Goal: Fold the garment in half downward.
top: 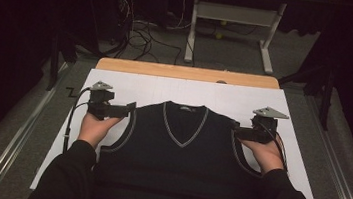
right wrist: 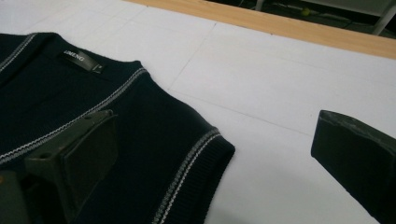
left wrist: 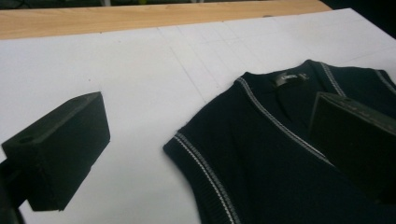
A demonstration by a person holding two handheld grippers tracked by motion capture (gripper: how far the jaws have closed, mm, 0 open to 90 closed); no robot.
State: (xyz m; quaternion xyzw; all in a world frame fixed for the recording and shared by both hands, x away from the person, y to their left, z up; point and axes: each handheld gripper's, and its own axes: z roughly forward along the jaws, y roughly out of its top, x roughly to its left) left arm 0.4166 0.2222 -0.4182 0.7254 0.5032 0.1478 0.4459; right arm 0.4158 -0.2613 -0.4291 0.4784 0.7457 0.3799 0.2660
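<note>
A black sleeveless V-neck vest point(top: 178, 155) with white trim lies flat, neck pointing away from me, on a white sheet point(top: 185, 90). My left gripper point(top: 132, 108) is at the vest's left shoulder. In the left gripper view the gripper point(left wrist: 210, 112) is open, the shoulder corner point(left wrist: 187, 144) between its jaws: one jaw over the white sheet, the other over the fabric. My right gripper point(top: 234, 127) is at the right shoulder. It point(right wrist: 217, 123) is open too and straddles that shoulder corner point(right wrist: 210, 144) the same way. A neck label point(right wrist: 81, 60) shows inside the collar.
The white sheet covers a wooden table whose far edge point(top: 187, 73) is bare. Beyond it are a white desk frame point(top: 234, 20) and loose cables point(top: 141, 35) on the floor. Metal rails point(top: 13, 141) run along both sides of the table.
</note>
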